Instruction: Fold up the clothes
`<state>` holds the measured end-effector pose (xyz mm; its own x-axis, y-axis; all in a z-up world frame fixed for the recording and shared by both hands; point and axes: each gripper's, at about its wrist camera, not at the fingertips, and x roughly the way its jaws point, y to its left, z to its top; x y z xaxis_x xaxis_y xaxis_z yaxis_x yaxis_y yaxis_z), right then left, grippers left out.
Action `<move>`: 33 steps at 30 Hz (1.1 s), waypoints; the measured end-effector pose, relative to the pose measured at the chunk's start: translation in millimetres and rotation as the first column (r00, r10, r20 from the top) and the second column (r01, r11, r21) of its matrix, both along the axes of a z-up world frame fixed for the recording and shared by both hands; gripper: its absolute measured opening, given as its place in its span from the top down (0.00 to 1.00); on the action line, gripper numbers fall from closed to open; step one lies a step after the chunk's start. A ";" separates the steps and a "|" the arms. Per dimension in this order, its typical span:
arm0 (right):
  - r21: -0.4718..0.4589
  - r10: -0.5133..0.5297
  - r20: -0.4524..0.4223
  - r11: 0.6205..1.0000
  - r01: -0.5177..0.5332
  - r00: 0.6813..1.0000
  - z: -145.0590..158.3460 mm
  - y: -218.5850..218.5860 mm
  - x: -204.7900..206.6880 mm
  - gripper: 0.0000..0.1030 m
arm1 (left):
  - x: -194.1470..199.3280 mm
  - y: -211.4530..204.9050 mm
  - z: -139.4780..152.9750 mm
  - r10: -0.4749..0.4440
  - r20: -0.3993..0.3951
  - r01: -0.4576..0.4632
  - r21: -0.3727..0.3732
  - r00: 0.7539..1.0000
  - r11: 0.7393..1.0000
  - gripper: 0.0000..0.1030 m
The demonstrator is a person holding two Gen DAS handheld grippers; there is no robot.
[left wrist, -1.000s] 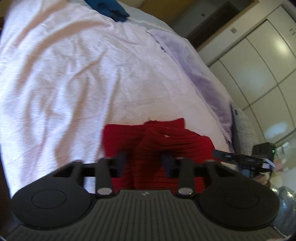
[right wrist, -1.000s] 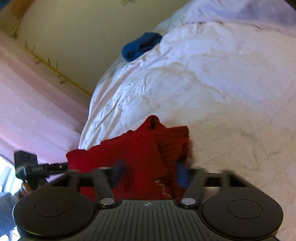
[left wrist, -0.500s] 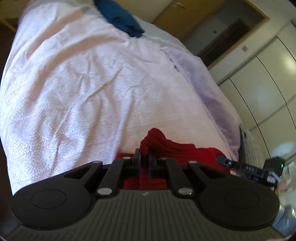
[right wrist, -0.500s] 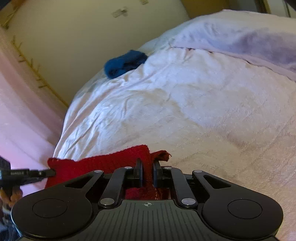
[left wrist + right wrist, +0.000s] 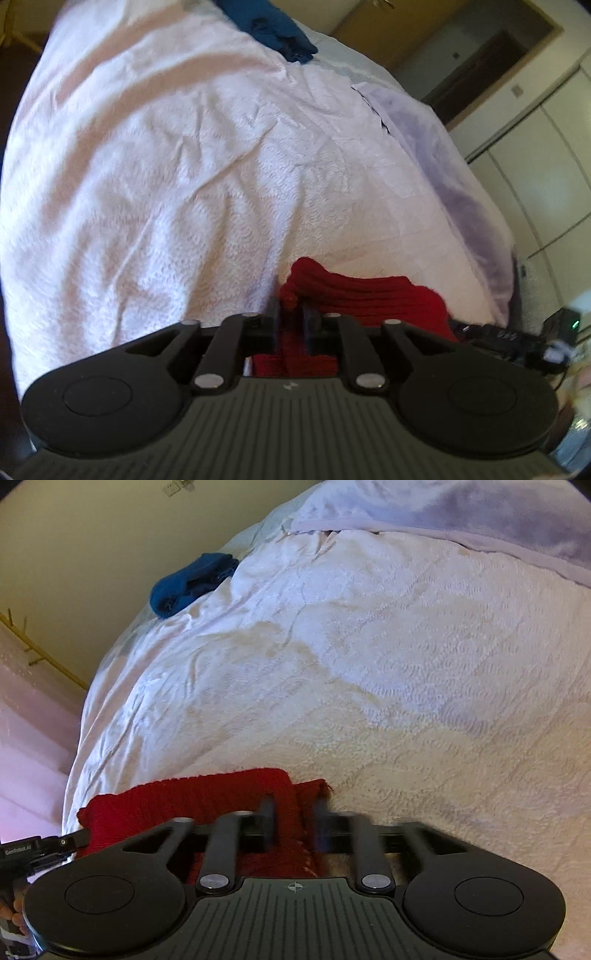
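Gripping the red knit (image 5: 369,299) at two points, both grippers sit at the near edge of the bed (image 5: 221,177), the garment stretched between them. The left gripper (image 5: 291,314) has its jaws drawn nearly together on a bunched corner of the knit, which pokes up just beyond its tips. The right gripper (image 5: 293,819) shows a slightly wider gap, with a strip of the knit running between its fingers; its right finger is blurred, so whether it pinches firmly I cannot tell for sure, though it looks to have hold.

As I judge it, the step in hand is carrying a held edge of the knit to make or lay a fold. To do it well, keep both grips level with each other so the edge stays straight, keep light tension across the knit between them so it does not sag or twist, and lay the cloth flat on the bed before letting go. A thick knit can slip from a shallow pinch, so hold deep.

The knit is a deep red ribbed piece, thick and soft, partly doubled over, with a frayed-looking corner by the right gripper. A blue garment (image 5: 192,583) lies well beyond the knit, at the far end of the bed.
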<state>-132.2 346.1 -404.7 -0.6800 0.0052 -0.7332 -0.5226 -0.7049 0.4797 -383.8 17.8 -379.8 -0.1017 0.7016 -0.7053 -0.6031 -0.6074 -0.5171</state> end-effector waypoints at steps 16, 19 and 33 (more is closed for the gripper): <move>0.319 0.109 0.004 0.942 -0.105 0.994 49.4 -68.0 -11.0 0.59 | 39.6 45.8 5.8 0.000 -0.161 -0.023 -0.142 0.987 0.990 0.78; 0.339 0.093 0.136 0.931 -0.135 0.986 18.0 -68.8 -34.1 0.61 | 47.9 60.6 1.9 -0.006 -0.194 -0.027 -0.171 0.981 0.985 0.77; 0.253 -0.135 -0.069 0.956 0.149 0.988 82.4 -65.2 91.7 0.61 | 92.1 -8.1 57.6 0.030 -0.219 -0.072 -0.189 0.975 0.979 0.87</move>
